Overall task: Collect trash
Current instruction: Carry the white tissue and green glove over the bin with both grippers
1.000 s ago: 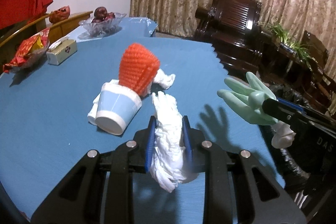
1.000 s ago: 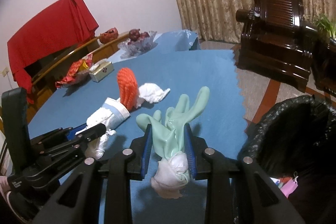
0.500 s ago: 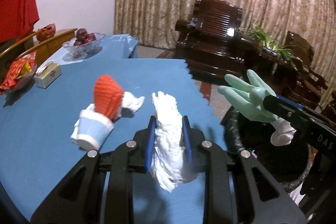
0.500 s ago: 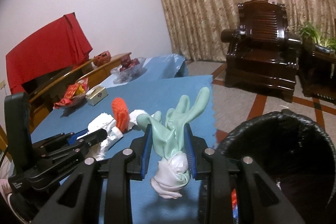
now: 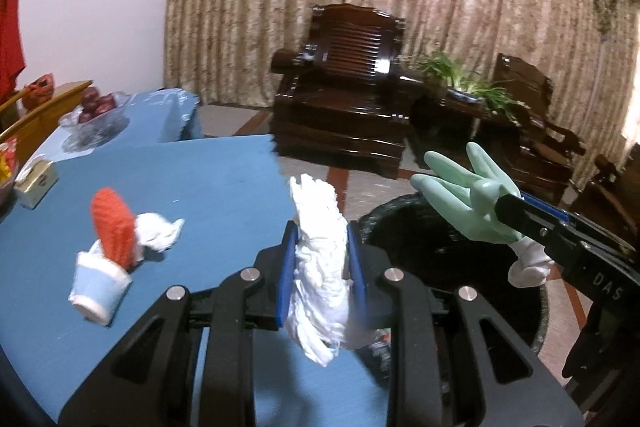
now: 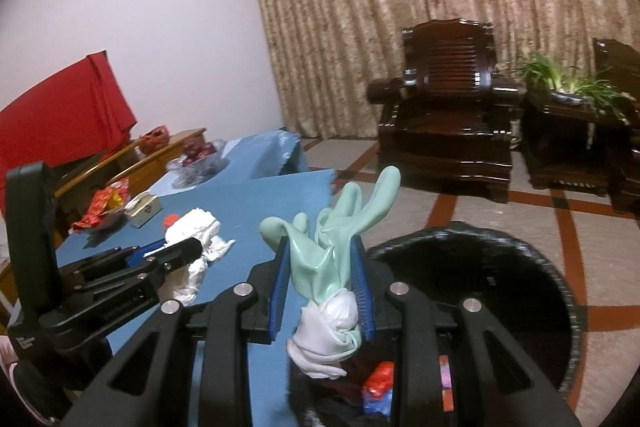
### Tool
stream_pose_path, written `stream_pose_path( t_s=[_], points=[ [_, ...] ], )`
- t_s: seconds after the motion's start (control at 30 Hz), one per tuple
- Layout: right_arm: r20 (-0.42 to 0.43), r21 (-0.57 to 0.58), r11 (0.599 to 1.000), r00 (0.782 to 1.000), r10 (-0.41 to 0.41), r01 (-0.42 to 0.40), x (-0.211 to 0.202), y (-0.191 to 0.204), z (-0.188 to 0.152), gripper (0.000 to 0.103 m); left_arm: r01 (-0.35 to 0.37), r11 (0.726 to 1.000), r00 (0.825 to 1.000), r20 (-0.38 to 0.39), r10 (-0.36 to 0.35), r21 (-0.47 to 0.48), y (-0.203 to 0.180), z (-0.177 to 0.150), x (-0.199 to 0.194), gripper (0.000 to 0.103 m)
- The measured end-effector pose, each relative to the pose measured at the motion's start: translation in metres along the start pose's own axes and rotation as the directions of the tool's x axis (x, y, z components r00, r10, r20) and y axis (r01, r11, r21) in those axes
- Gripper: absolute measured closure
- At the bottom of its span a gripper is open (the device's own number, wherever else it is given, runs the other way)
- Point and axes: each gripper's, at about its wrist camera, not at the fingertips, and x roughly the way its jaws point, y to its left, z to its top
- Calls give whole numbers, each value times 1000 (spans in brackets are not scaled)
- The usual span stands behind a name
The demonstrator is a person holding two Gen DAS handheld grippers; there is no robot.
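Note:
My left gripper (image 5: pixel 320 239) is shut on a crumpled white tissue (image 5: pixel 320 227), held over the blue table's right edge by the black-lined trash bin (image 5: pixel 404 215). My right gripper (image 6: pixel 320 255) is shut on a mint-green rubber glove (image 6: pixel 340 227) with a white cuff, held above the bin's open mouth (image 6: pixel 472 267). The glove (image 5: pixel 468 195) and the right gripper also show in the left wrist view. On the table lie a tipped blue-and-white paper cup (image 5: pixel 98 287), an orange foam fruit net (image 5: pixel 112 223) and another white tissue (image 5: pixel 160 231).
The blue table (image 5: pixel 200 179) carries a tissue box (image 5: pixel 36 181), a glass fruit bowl (image 5: pixel 94 115) and a snack bag (image 6: pixel 104 207). Dark wooden armchairs (image 5: pixel 344 103) and a potted plant (image 6: pixel 576 87) stand before the curtain. The bin holds coloured wrappers (image 6: pixel 380 383).
Both grippers have moved right, off the table and towards the bin, each still holding its item. The cup and orange net are left behind on the table.

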Motion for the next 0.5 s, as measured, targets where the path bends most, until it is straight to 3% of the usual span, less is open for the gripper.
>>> stream_pose_path(
  t_s=[0.5],
  points=[
    [2, 55, 988, 990, -144, 144, -26, -65, -8, 74, 142, 987, 989, -45, -139, 73, -72, 1, 50, 79]
  ],
)
